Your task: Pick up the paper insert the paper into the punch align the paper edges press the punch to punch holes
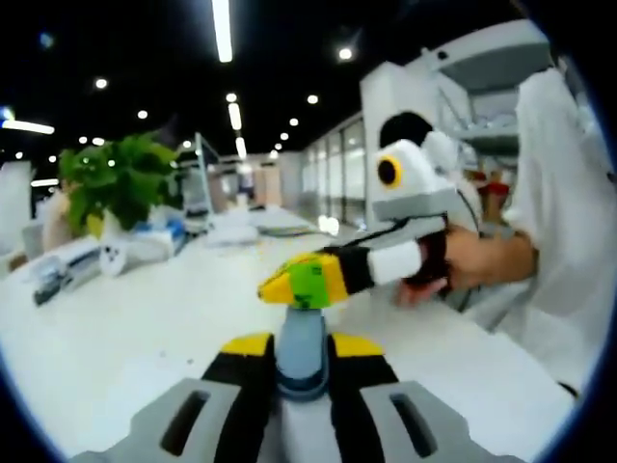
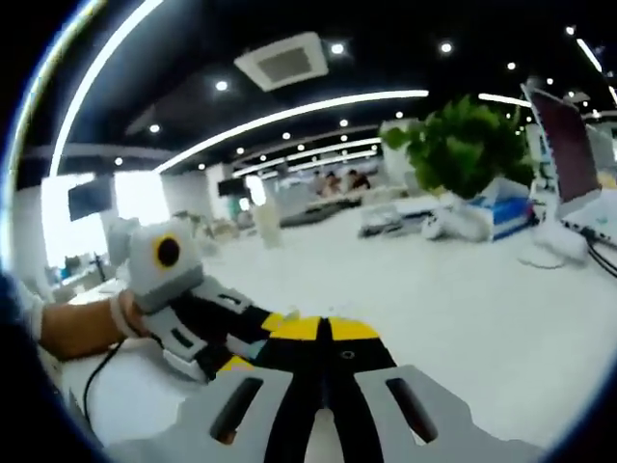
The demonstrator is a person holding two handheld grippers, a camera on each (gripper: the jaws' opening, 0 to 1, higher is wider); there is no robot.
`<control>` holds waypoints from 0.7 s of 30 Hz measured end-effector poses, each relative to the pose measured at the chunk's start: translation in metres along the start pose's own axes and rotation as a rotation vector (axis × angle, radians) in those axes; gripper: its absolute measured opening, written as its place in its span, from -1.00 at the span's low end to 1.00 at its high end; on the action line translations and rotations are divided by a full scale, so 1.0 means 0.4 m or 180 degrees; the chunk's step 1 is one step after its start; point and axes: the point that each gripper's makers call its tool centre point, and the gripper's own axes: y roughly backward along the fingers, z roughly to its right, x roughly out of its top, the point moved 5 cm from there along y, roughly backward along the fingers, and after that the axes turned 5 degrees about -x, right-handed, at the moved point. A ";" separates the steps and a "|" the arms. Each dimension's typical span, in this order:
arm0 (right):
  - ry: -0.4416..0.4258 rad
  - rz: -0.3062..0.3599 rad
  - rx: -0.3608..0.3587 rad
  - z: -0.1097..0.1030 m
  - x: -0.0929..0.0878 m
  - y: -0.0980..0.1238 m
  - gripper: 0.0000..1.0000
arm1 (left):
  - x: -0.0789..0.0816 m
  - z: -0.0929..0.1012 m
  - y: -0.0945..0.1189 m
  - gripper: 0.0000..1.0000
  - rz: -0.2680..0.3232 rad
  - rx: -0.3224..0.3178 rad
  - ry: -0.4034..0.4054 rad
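Left gripper view: the left gripper (image 1: 303, 344) rises from the bottom middle. Its two black jaws with yellow tips stand apart, one on each side of an upright blue-grey piece (image 1: 302, 359). I cannot tell whether they press it, or whether the piece belongs to the punch. Just above it, at the middle of the frame, are the yellow-green tips of the right gripper (image 1: 304, 282), which reaches in from the right and is held by a hand (image 1: 463, 260). Behind the hand, along the right edge, is a person in white (image 1: 559, 222). A white table (image 1: 116, 338) spreads across the lower half. At its far side, in the left of the frame, a green plant (image 1: 120, 178) stands among blurred white clutter (image 1: 145, 246). I cannot tell whether any of that clutter is paper.

Right gripper view: the right gripper (image 2: 328, 330) comes up from the bottom middle with its jaws pressed together, the yellow tips side by side and nothing seen between them. The left gripper (image 2: 255, 338) enters from the lower left, and its yellow tips lie right beside the right gripper's tips. A hand (image 2: 82, 328) holds it at the left edge. The table (image 2: 463, 299) runs off to the right. At the upper right is the plant (image 2: 468, 145), and beside it, at the right edge, a tilted monitor (image 2: 569, 154)
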 end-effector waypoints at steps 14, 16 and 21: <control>0.1076 0.0185 0.0184 0.038 0.062 0.019 -0.63 | 0.014 -0.005 0.016 -0.37 0.0170 0.0020 0.0127; 0.1114 0.0169 0.0158 0.056 0.055 0.030 -0.60 | 0.015 -0.006 0.016 -0.36 0.0176 0.0032 0.0127; 0.1092 0.0153 0.0200 0.076 0.043 0.049 -0.50 | 0.016 -0.002 0.015 -0.27 0.0180 0.0022 0.0109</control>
